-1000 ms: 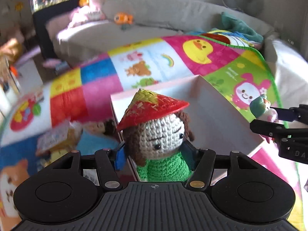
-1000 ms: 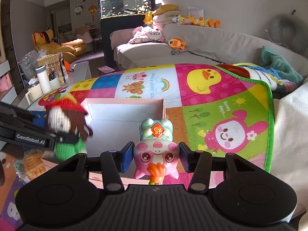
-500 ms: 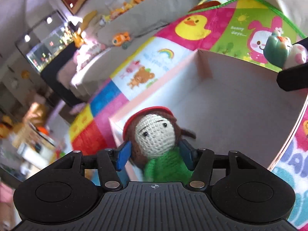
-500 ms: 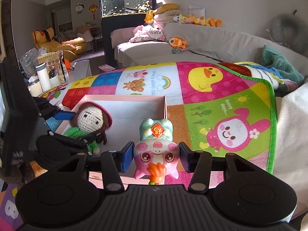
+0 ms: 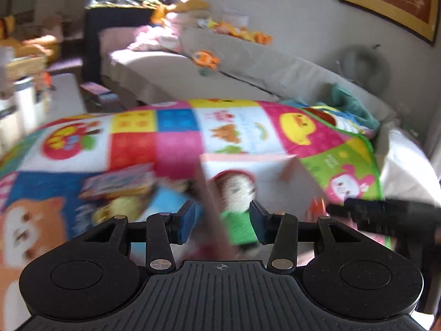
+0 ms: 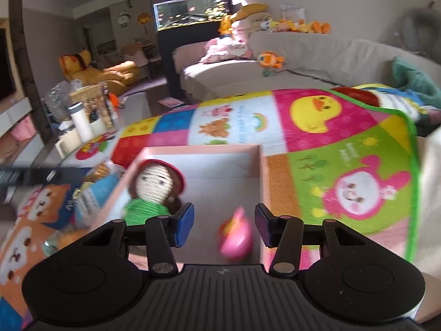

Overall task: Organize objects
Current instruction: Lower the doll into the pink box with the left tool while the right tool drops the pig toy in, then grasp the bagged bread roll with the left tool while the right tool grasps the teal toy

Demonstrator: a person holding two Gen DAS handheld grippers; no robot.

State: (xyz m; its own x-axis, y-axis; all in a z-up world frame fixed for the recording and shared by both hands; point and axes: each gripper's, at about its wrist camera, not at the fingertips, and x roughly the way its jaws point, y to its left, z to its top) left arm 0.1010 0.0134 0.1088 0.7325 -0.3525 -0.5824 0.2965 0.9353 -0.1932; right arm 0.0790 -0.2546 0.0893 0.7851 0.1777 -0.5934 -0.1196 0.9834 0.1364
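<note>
A long grey sofa [image 6: 330, 55] curves along the back of the room, with soft toys on it and a glass fish tank [image 6: 190, 11] on a dark stand behind it. In front of the sofa lies a big soft play mat [image 6: 344, 143], a patchwork of bright squares with a yellow duck, a pink bunny and a rainbow. On the mat sits an open pink cardboard box [image 6: 263, 176] with straight walls and a pale floor. Inside the box, by its left wall, lies a crochet doll [image 6: 154, 190] made of bumpy yarn, with a round cream face, brown hair, a red hat and a green body. Near the front of the box lies a small, smooth pink toy [image 6: 237, 240]; it looks blurry, so its shape is hard to tell. The right tongs [image 6: 223, 229] are spread wide above the pink toy and hold nothing. The left tongs [image 5: 222, 224] are spread wide too, across the left wall of the box, and do not touch the doll [image 5: 237, 207]. Left of the box lie some snack packets [image 5: 118, 184].
</note>
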